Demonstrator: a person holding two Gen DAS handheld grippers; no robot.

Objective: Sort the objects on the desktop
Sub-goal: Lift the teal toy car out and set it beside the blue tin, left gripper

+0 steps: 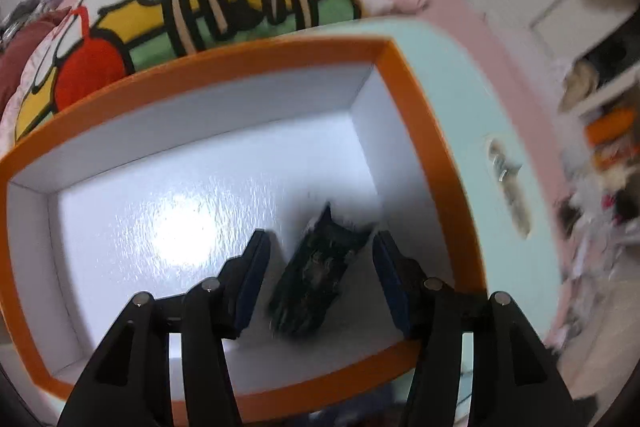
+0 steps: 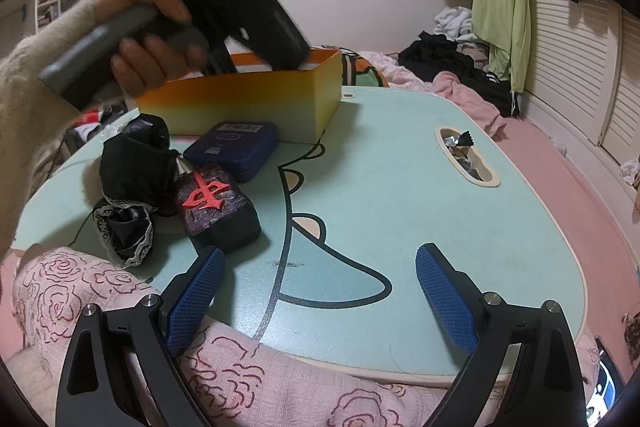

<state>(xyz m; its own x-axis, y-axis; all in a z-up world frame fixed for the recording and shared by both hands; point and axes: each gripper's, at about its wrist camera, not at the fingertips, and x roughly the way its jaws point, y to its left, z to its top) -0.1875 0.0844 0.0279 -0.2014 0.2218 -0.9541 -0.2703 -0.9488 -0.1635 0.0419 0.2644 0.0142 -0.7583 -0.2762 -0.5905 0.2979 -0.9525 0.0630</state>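
Left tongs (image 1: 320, 287) standing apart over the dark item (image 1: 316, 279) in the box (image 1: 404, 107); lift straight up. Right tongs (image 2: 320, 303) idling apart at the worktop's (image 2: 400, 187) six o'clock.

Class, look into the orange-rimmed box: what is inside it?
One dark, blurred object lies on the orange-rimmed box's white floor, between the left tool's open pads, untouched. The tool hides the nearest floor.

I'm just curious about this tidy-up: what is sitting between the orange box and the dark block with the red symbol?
In the right wrist view, a flat dark blue case lies between the orange box and the dark block.
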